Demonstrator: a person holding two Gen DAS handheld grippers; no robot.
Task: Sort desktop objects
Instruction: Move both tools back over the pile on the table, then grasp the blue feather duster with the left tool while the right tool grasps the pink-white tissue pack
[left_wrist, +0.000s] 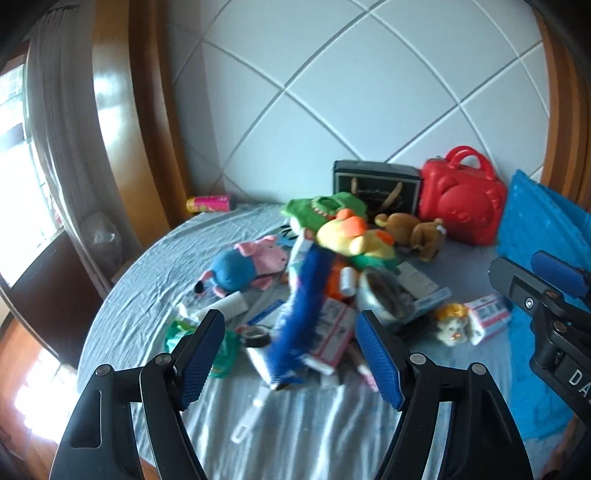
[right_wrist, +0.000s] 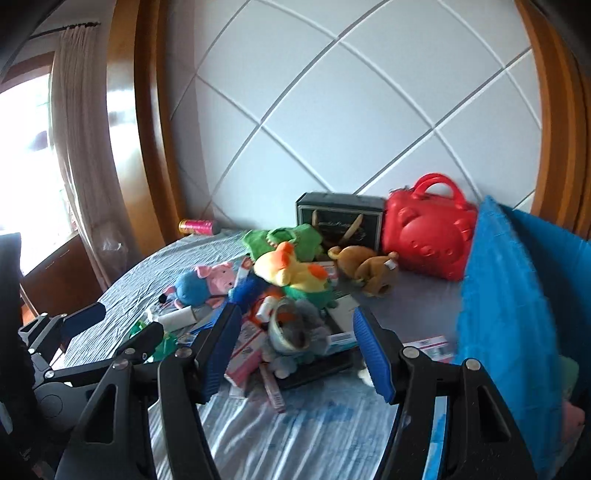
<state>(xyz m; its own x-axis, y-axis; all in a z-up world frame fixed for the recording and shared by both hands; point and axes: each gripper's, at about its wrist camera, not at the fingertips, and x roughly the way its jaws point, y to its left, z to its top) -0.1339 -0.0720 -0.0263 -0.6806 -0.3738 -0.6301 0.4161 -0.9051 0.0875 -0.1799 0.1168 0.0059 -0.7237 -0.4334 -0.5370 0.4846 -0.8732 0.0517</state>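
Red case (right_wrist: 428, 240), blue bin (right_wrist: 517, 306), yellow-orange plush (right_wrist: 291, 271), blue-pink pig (left_wrist: 247, 267), grey-striped cloth (left_wrist: 155, 266), white diamond-lined wall (right_wrist: 351, 110).

1. The bed sheet (left_wrist: 155, 266) is grey-blue cloth, matt and creased.
2. The red case (right_wrist: 430, 236) at the sheet's far edge is moulded plastic, glossy and smooth, with a raised bear face.
3. The blue bin (right_wrist: 517, 314) at the right edge looks like rough woven fabric, matt.
4. The pig toy (left_wrist: 245, 267), yellow duck toy (right_wrist: 291, 275) and brown bear toy (left_wrist: 413, 230) are soft plush.
5. The dark box (left_wrist: 376, 184) appears to be matt printed card.
6. The wooden frame (right_wrist: 147, 122) is varnished and shiny.
7. The wall panels (left_wrist: 351, 74) look smooth and padded.
8. The finger pads (left_wrist: 201, 363) are blue with a ribbed texture, on black matt plastic arms.
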